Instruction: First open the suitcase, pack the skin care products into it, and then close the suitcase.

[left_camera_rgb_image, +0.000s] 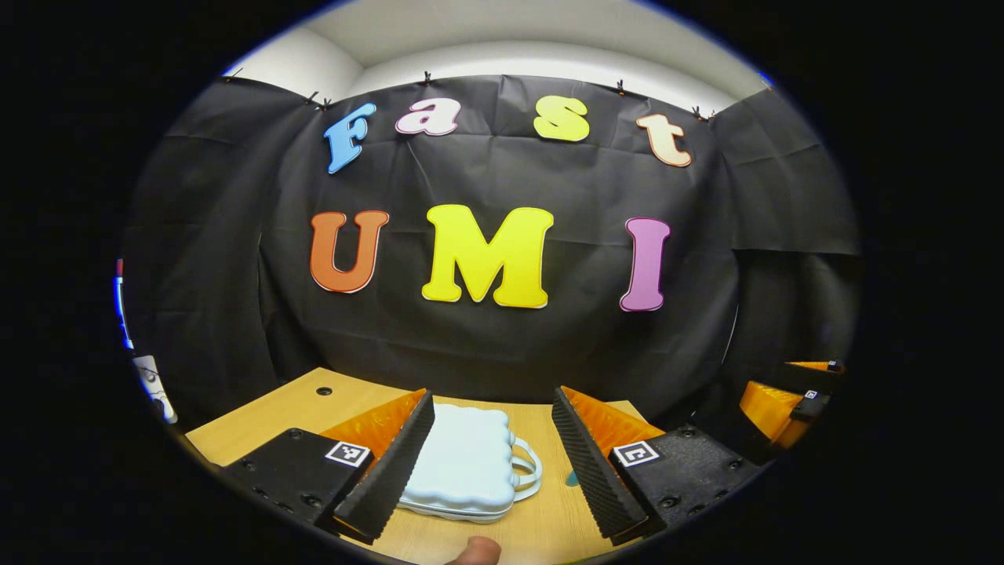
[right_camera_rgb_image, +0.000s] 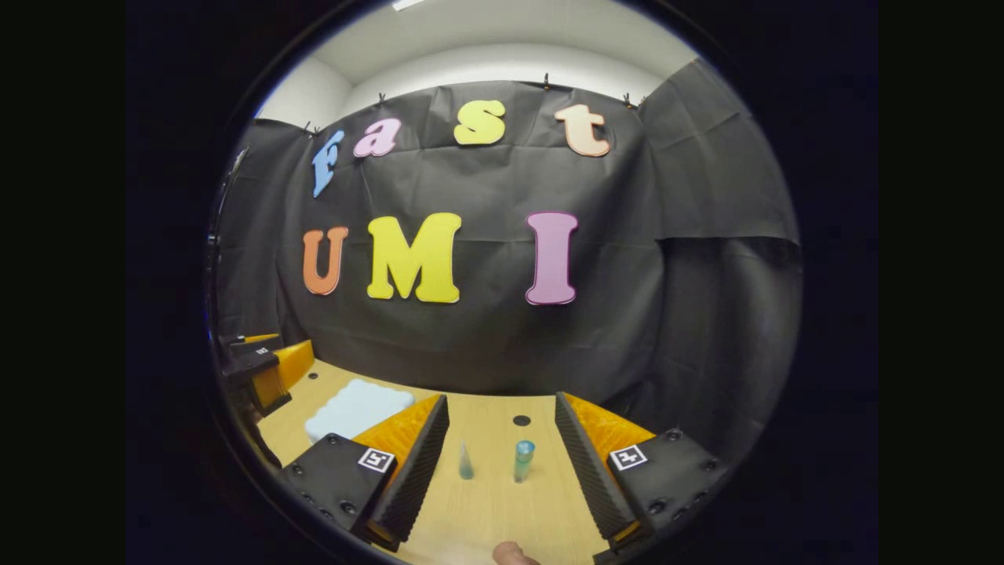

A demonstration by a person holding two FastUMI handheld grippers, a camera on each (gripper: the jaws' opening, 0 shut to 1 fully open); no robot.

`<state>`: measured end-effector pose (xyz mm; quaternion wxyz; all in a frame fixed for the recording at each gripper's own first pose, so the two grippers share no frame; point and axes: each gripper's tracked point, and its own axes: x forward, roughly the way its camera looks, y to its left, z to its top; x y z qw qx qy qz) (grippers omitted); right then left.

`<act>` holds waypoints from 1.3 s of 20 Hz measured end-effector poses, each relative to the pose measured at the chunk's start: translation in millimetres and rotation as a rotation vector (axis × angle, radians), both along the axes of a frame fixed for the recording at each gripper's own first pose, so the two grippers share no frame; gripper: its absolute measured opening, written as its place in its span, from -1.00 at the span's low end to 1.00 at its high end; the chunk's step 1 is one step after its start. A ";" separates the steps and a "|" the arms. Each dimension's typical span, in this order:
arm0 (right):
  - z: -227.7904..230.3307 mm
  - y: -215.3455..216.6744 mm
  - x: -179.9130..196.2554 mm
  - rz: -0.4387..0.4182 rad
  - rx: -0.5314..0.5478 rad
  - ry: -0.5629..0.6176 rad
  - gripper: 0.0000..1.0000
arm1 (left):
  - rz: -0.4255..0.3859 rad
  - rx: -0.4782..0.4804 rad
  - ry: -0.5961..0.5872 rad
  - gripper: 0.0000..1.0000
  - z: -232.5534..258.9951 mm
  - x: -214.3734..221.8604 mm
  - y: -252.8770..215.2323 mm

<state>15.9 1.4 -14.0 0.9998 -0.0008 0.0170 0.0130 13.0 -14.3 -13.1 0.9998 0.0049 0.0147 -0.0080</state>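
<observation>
Wooden table lies under both grippers; in the left gripper view a fingertip shows at the very bottom edge, and the left gripper hovers just above the tabletop with its jaws spread wide, holding nothing; between its fingers lies the pale blue suitcase, shut and flat, with its handle toward the view's right; farther off at the right edge the other gripper shows in part. In the right gripper view the right gripper likewise stands open and empty; between its fingers, a little ahead, stand two skin care products upright and just apart: a small cone-shaped bottle and a blue-capped tube; beyond them a dark hole marks the table; the suitcase lies farther away on the view's left, well apart from the bottles; behind everything hangs black cloth.
</observation>
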 end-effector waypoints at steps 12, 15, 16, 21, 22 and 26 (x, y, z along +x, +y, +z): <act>-9.7 9.8 9.0 0.024 -0.013 0.024 0.61 | -0.007 0.017 0.032 0.93 -15.7 7.5 -2.0; -11.7 9.4 10.3 0.022 -0.003 0.030 0.62 | -0.012 0.027 0.033 0.93 -16.4 9.3 -4.1; -12.2 9.4 11.1 0.022 -0.004 0.030 0.62 | -0.015 0.032 0.035 0.93 -17.6 10.3 -4.7; -14.5 11.2 14.4 0.033 -0.014 0.035 0.61 | -0.013 0.031 0.042 0.93 -22.3 12.6 -5.2; -13.9 12.3 14.9 0.035 -0.016 0.034 0.61 | -0.011 0.031 0.042 0.93 -22.1 13.5 -4.9; -11.7 5.0 20.4 0.022 -0.021 0.027 0.61 | -0.010 0.045 0.041 0.93 -28.4 18.9 -6.3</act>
